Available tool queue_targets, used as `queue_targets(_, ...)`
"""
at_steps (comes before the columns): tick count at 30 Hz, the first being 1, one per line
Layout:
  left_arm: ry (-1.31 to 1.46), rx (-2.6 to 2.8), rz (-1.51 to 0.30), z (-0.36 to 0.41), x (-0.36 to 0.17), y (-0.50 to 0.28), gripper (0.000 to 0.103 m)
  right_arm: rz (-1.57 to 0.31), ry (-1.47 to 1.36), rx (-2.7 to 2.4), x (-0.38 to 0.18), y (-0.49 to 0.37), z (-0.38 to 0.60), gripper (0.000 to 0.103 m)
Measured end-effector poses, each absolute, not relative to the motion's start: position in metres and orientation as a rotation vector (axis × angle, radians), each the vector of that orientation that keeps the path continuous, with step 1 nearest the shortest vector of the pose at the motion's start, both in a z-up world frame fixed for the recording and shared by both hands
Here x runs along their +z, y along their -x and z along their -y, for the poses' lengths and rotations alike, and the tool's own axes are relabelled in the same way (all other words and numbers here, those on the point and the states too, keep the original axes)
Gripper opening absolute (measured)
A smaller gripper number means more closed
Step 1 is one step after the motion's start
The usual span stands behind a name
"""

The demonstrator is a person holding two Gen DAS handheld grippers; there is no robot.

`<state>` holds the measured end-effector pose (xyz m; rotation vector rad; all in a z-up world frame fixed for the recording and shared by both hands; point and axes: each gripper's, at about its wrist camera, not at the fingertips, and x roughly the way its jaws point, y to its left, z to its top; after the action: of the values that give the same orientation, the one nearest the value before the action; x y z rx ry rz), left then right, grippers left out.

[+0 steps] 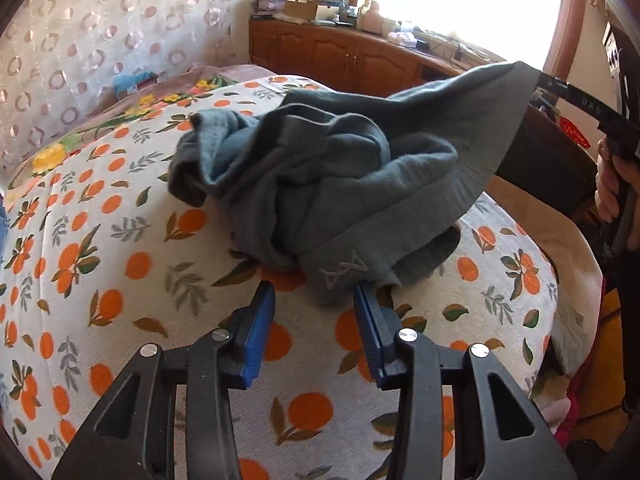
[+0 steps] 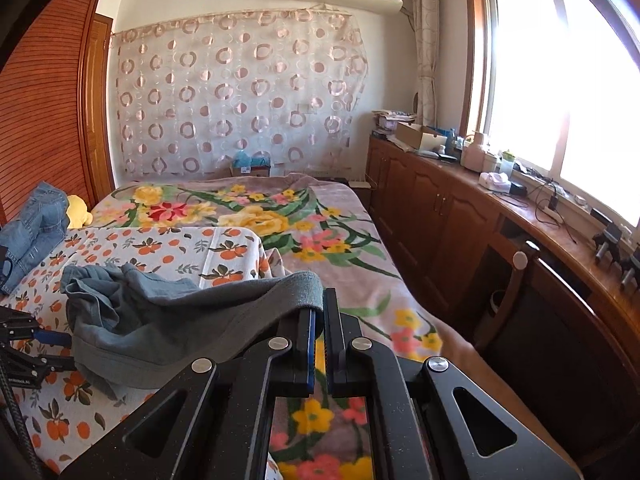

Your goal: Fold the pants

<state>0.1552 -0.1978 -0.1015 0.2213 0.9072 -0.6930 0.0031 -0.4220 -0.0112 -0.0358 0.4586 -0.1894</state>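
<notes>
Grey-green pants (image 1: 320,176) lie crumpled in a heap on the orange-print sheet (image 1: 120,248). My left gripper (image 1: 315,290) stands open just in front of the heap. A hem with a stitched star mark hangs between its blue fingertips, and the pads do not press on it. My right gripper (image 2: 319,304) is shut on the pants (image 2: 168,320) at the waistband, lifting that edge off the bed. In the left wrist view the right gripper (image 1: 546,81) appears at upper right, held by a hand (image 1: 612,188), with the cloth stretched up to it.
Blue jeans (image 2: 36,228) and a yellow soft toy (image 2: 78,210) lie at the bed's left side. A floral blanket (image 2: 280,216) covers the far half. Wooden cabinets (image 2: 440,208) and a chair (image 2: 516,280) stand along the window wall on the right.
</notes>
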Motion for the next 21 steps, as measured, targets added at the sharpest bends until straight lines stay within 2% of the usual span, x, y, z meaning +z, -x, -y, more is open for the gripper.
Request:
queue_targets(7, -0.16, -0.713, -0.907, 0.201, -0.099, -0.162, 0.041, -0.461, 0.033, -0.184, -0.019, -0.004, 0.423, 0.003)
queue_targets(8, -0.135, -0.71, -0.883, 0.2, -0.096, -0.162, 0.029, -0.463, 0.031, -0.183, -0.019, -0.003, 0.423, 0.003)
queue_targets(10, -0.102, -0.716, -0.878, 0.199, -0.093, -0.165, 0.011, -0.466, 0.027, -0.177, -0.018, -0.003, 0.423, 0.003)
queue_targets(13, -0.072, -0.711, -0.858, 0.194, -0.085, -0.166, 0.004, -0.467, 0.031, -0.166, -0.016, -0.002, 0.423, 0.003)
queue_targets(21, -0.079, -0.68, -0.768, 0.181, -0.055, -0.16, 0.002, -0.439, 0.044, -0.136, -0.005, 0.003, 0.414, 0.003)
